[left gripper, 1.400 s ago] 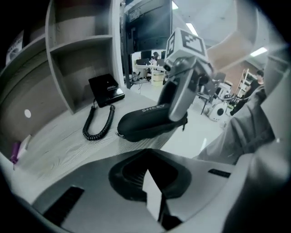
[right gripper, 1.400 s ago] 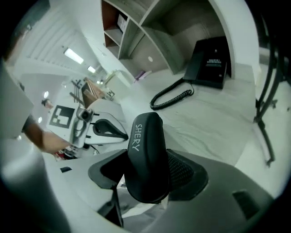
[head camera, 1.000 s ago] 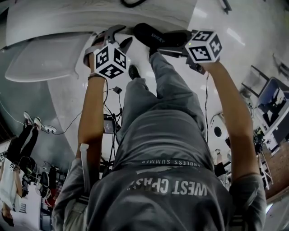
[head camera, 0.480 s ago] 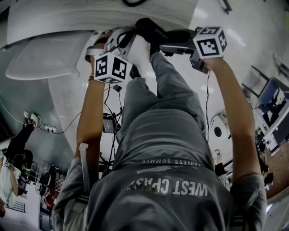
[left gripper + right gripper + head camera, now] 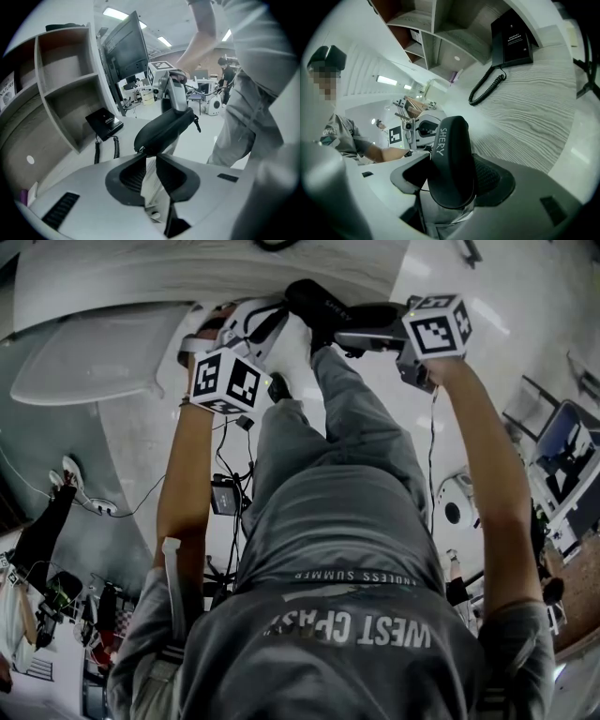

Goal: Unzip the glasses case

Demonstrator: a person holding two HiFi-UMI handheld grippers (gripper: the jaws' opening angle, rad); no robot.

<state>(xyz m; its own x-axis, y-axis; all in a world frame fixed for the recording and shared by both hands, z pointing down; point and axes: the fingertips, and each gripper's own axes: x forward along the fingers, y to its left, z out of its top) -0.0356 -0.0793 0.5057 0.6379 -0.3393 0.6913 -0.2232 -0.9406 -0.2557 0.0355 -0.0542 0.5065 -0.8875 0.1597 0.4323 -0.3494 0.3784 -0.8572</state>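
A black zipped glasses case [image 5: 447, 140] marked SHERY is held in the air, with my right gripper [image 5: 451, 159] shut across its middle. In the head view the case [image 5: 323, 304] runs from the right gripper [image 5: 347, 329] toward my left gripper [image 5: 272, 315]. In the left gripper view, the left gripper [image 5: 148, 157] has its tips right at the near end of the case [image 5: 166, 131], by a small pull tab. Its jaws stand a narrow gap apart, having just been opening a little. Nothing shows inside the gap.
A black desk telephone [image 5: 511, 40] with a coiled cord [image 5: 487, 86] lies on the wood-grain desk [image 5: 529, 122]. A shelf unit [image 5: 61, 84] and a monitor [image 5: 124, 47] stand behind it. The person's legs hang below the grippers in the head view.
The left gripper has risen to the case's left end and rolled, and its wide jaws have come nearly together. The right gripper has rolled slightly with the case, staying in place.
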